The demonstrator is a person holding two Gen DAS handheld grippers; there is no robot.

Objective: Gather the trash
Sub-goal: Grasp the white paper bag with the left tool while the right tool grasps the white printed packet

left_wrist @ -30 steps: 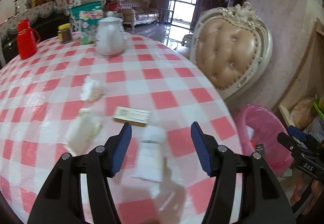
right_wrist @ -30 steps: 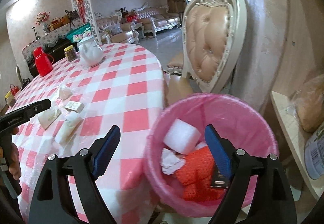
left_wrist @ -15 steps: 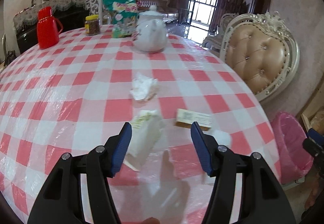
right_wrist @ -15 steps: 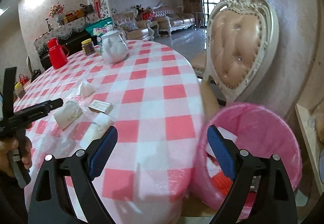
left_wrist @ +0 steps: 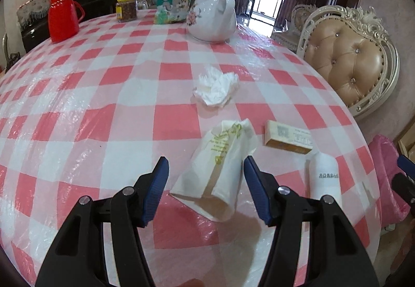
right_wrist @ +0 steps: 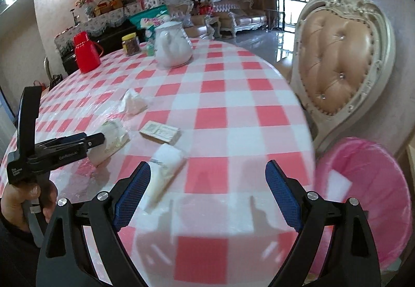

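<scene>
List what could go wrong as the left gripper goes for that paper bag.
1. The left gripper is open around the paper bag, which is thin and crumpled; it may slip or tear.
2. The small box and white tube lie close by; a sweep toward the pink bin might knock them off.

Left wrist view sits low and close over the desk (left_wrist: pixel 109 95), facing the teapot (left_wrist: pixel 211 17). Right wrist view looks from the desk edge nearer the pink bin (right_wrist: pixel 363 193); the 2 views share the desk top, teapot and chair (left_wrist: pixel 350 61).
</scene>
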